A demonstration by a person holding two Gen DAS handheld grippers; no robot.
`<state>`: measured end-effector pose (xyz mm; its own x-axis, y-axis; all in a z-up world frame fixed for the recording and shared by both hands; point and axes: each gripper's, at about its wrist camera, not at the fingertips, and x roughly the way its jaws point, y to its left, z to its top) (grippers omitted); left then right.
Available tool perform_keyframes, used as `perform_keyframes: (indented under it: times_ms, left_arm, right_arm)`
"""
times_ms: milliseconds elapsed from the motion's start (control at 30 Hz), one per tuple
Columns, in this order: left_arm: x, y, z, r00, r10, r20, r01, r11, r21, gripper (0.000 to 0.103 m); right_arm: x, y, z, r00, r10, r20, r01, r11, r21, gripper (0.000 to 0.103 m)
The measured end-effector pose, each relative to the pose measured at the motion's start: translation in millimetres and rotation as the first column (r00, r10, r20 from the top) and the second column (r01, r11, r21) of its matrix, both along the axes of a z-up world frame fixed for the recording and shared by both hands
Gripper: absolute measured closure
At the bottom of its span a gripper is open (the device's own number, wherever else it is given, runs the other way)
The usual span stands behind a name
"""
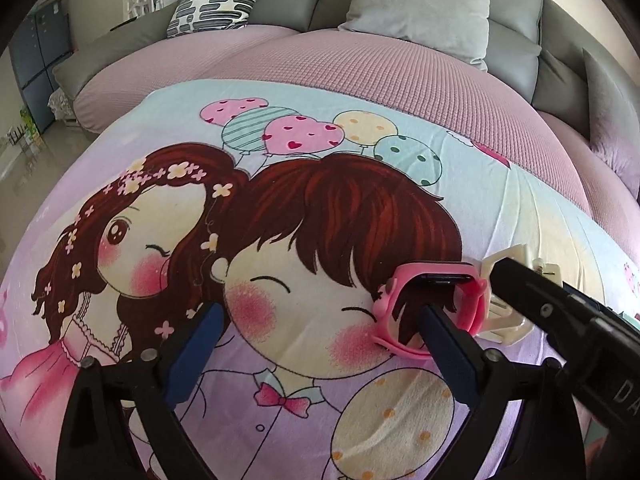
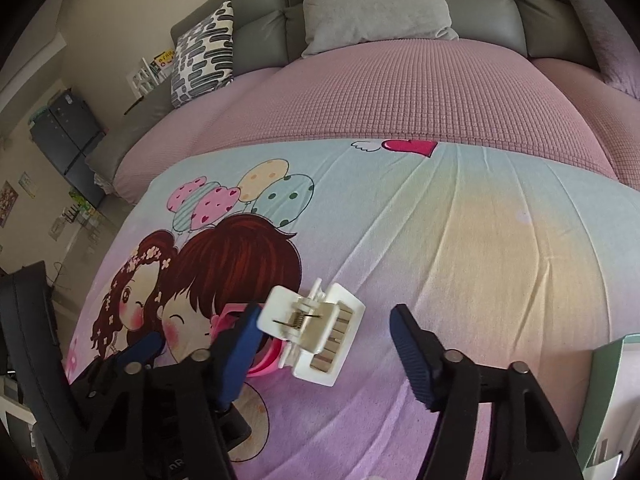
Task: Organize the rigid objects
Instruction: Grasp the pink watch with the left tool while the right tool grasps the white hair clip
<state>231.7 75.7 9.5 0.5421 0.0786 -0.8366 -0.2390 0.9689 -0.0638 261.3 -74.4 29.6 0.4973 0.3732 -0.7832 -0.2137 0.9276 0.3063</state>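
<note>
Sitting on the cartoon-print sheet over the pink quilted cover: a white hair claw clip and a pink smartwatch, touching or nearly so, clip lying partly over the watch strap in the right wrist view. Right gripper is angled steeply down at the sheet, jaws part-open with the clip between them; left blue pad is right at the clip's edge, contact can't be confirmed, right pad is clearly apart from it, so no squeeze visible. Left gripper is also pitched down, jaws wide; its right-side finger pokes inside the watch strap loop, left-side finger well apart over the printed face, nothing clamped. Watch stands on edge, screen side up and away from the camera. In the left wrist view the right gripper's black finger crosses in from the right, over the clip. Green box edge sits at the right gripper's far right. Grey sofa cushions behind, well apart from everything.
</note>
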Motion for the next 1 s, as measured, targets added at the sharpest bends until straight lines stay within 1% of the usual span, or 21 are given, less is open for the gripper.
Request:
perform_keyframes:
  times_ms: [33, 67, 100, 133, 167, 200, 233, 300, 333, 367, 400, 433, 467, 500, 567, 767, 1000]
  left_arm:
    - [0.2, -1.3, 0.3, 1.0, -0.005, 0.001, 0.005, 1.0, 0.006, 0.021]
    - [0.4, -3.4, 1.0, 1.0, -0.008, 0.002, 0.008, 1.0, 0.017, 0.028]
    - [0.8, -5.7, 1.8, 1.0, -0.016, 0.003, 0.016, 1.0, 0.024, 0.033]
    - [0.8, -7.4, 2.3, 1.0, -0.024, 0.004, 0.024, 0.999, 0.023, 0.037]
    - [1.2, -9.1, 3.1, 0.999, -0.037, 0.009, 0.037, 0.999, 0.015, 0.046]
    - [1.4, -11.1, 3.8, 0.999, -0.048, 0.011, 0.048, 0.999, 0.01, 0.053]
    - [1.3, -13.5, 4.4, 0.998, -0.058, 0.012, 0.058, 0.998, 0.01, 0.056]
    - [0.3, -18.8, 5.3, 0.997, -0.077, 0.015, 0.076, 0.997, 0.011, 0.07]
    - [0.6, -21.1, 5.2, 0.996, -0.089, 0.019, 0.089, 0.996, 0.005, 0.075]
    - [0.4, -23.7, 5.2, 0.995, -0.102, 0.021, 0.102, 0.995, -0.004, 0.083]
    - [0.5, -25.8, 5.1, 0.994, -0.11, 0.022, 0.11, 0.994, -0.011, 0.087]
    - [0.2, -27.3, 5.4, 0.994, -0.111, 0.022, 0.111, 0.994, -0.01, 0.088]
    - [-0.1, -27.6, 5.8, 0.994, -0.11, 0.023, 0.11, 0.994, -0.014, 0.091]
    - [-0.6, -26.1, 6.8, 0.994, -0.106, 0.028, 0.107, 0.994, -0.029, 0.092]
    - [-2.1, -23.9, 7.9, 0.994, -0.103, 0.034, 0.105, 0.993, -0.06, 0.092]
    - [-10.0, -26.2, 10.1, 0.996, -0.085, 0.037, 0.088, 0.993, -0.083, 0.093]
    - [-26.7, -38.1, 22.4, 0.994, -0.091, 0.061, 0.097, 0.99, -0.107, 0.093]
  right_arm:
    - [-0.5, -2.1, 1.2, 1.0, -0.005, 0.007, 0.005, 1.0, 0.006, 0.048]
    - [-0.9, -3.2, 2.2, 1.0, -0.009, 0.011, 0.009, 1.0, 0.007, 0.052]
    - [-1.1, -3.6, 3.1, 1.0, -0.013, 0.013, 0.013, 1.0, 0.007, 0.056]
    - [-1.3, -4.6, 3.9, 1.0, -0.016, 0.015, 0.016, 1.0, 0.011, 0.057]
    - [-1.7, -4.9, 4.5, 1.0, -0.017, 0.017, 0.017, 1.0, 0.015, 0.058]
    - [-2.1, -5.3, 5.0, 1.0, -0.016, 0.02, 0.016, 1.0, 0.019, 0.062]
    - [-2.4, -5.4, 5.2, 1.0, -0.016, 0.022, 0.015, 1.0, 0.021, 0.064]
    - [-3.8, -6.0, 5.2, 1.0, -0.016, 0.024, 0.016, 1.0, 0.023, 0.065]
    - [-4.6, -6.6, 5.0, 1.0, -0.018, 0.025, 0.017, 0.999, 0.027, 0.065]
    - [-5.2, -7.3, 5.2, 0.999, -0.019, 0.026, 0.018, 0.999, 0.031, 0.065]
    - [-5.8, -8.1, 5.4, 0.999, -0.02, 0.028, 0.019, 0.999, 0.033, 0.065]
    - [-6.6, -9.0, 6.0, 0.999, -0.021, 0.031, 0.02, 0.999, 0.034, 0.065]
    - [-7.7, -10.6, 7.0, 0.999, -0.022, 0.034, 0.021, 0.999, 0.036, 0.065]
    - [-8.7, -12.4, 8.1, 0.999, -0.023, 0.037, 0.021, 0.999, 0.042, 0.065]
    - [-12.6, -17.3, 11.8, 0.999, -0.027, 0.045, 0.025, 0.998, 0.054, 0.065]
    - [-31.8, -40.9, 22.9, 0.996, -0.065, 0.058, 0.06, 0.995, 0.082, 0.066]
    - [-66.7, -76.7, 40.1, 0.987, -0.132, 0.089, 0.122, 0.987, 0.105, 0.066]
